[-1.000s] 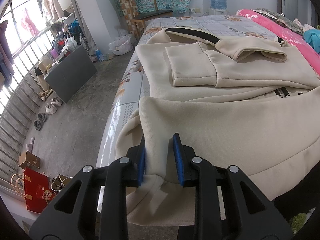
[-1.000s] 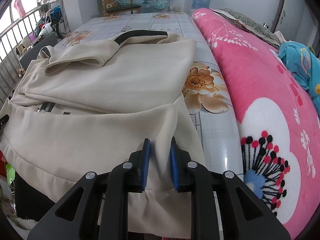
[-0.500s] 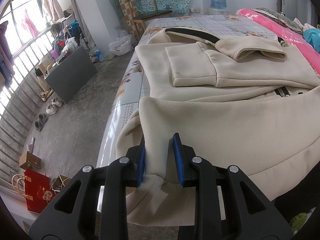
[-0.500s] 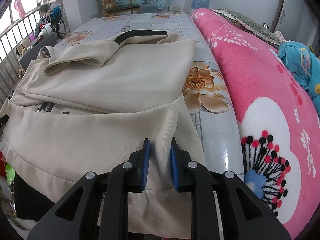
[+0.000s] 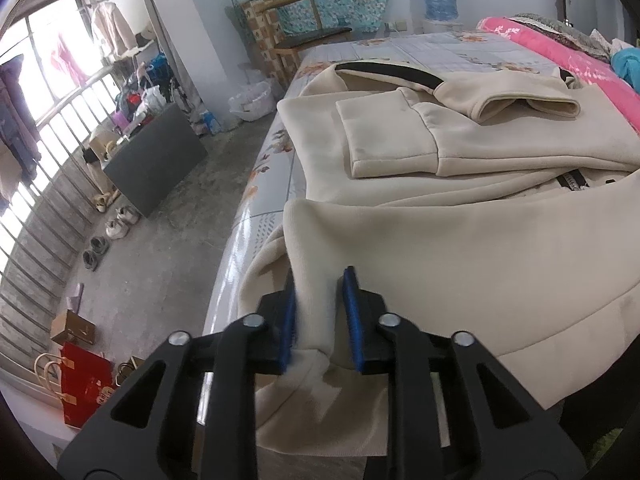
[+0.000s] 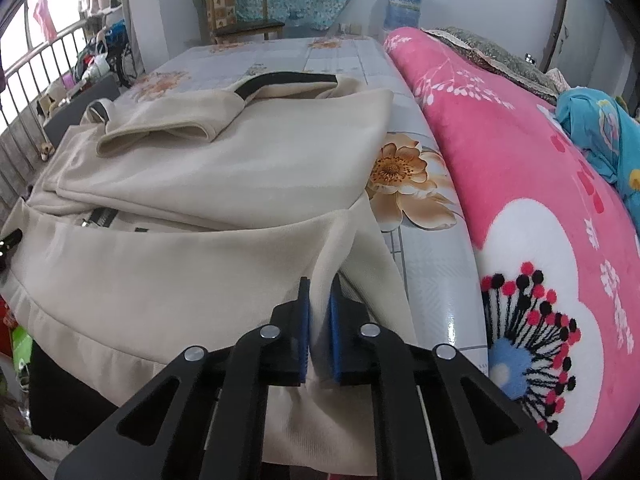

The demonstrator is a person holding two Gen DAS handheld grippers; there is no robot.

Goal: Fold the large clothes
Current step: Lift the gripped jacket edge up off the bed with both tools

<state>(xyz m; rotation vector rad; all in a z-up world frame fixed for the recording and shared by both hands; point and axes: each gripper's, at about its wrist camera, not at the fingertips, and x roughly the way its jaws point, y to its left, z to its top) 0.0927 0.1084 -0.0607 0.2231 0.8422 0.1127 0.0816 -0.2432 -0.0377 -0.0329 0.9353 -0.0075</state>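
A large cream jacket [image 5: 460,248] with a black collar band lies on the bed, its sleeves folded across the body. Its lower hem hangs over the near bed edge. In the left wrist view my left gripper [image 5: 320,280] has the hem's left corner between its blue pads; its jaws are closing and the cloth bunches up between them. In the right wrist view the same jacket [image 6: 200,184] fills the left half. There my right gripper [image 6: 319,288] is shut on the hem's right corner, which is pinched into a thin ridge.
The bed's glossy flowered cover [image 6: 432,264] shows beside the jacket. A rolled pink blanket [image 6: 520,160] lies along the right side, with blue cloth [image 6: 592,128] behind it. Left of the bed are concrete floor, shoes [image 5: 116,220], a red bag [image 5: 86,388] and a wooden chair [image 5: 304,32].
Both grippers' pads have drawn closer together on the hem, the right one much more, squeezing the cloth into a narrow ridge. Neither hand has shifted.
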